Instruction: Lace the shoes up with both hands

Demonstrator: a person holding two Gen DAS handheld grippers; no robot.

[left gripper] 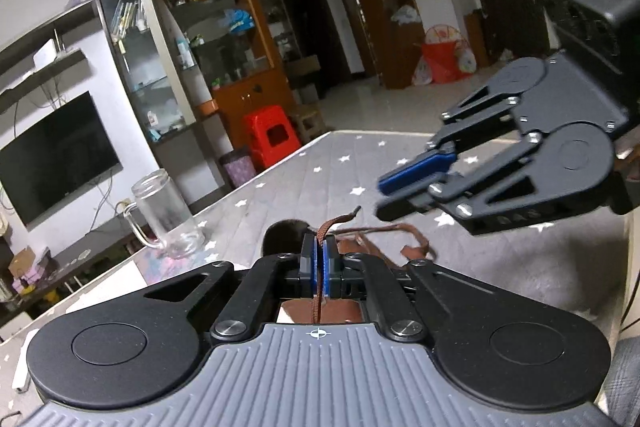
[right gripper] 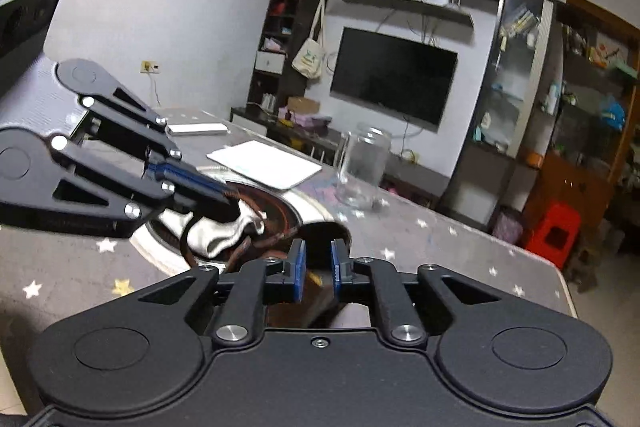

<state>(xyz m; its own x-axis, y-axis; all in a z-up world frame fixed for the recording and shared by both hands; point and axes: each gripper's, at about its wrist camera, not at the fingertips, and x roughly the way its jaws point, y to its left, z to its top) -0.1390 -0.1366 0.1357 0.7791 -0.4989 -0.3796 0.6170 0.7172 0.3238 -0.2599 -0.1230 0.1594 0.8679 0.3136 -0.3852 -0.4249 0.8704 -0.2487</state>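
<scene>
Two claws hang over the shoe [right gripper: 240,227] on the star-patterned surface [left gripper: 520,251]. My left claw [left gripper: 319,253] is pressed together on the brown lace [left gripper: 320,231], which rises from the shoe just below it. My right claw [right gripper: 318,263] stands slightly spread just above the shoe, nothing between its pads. Beyond the shoe stands a glass jar [left gripper: 168,215].
</scene>
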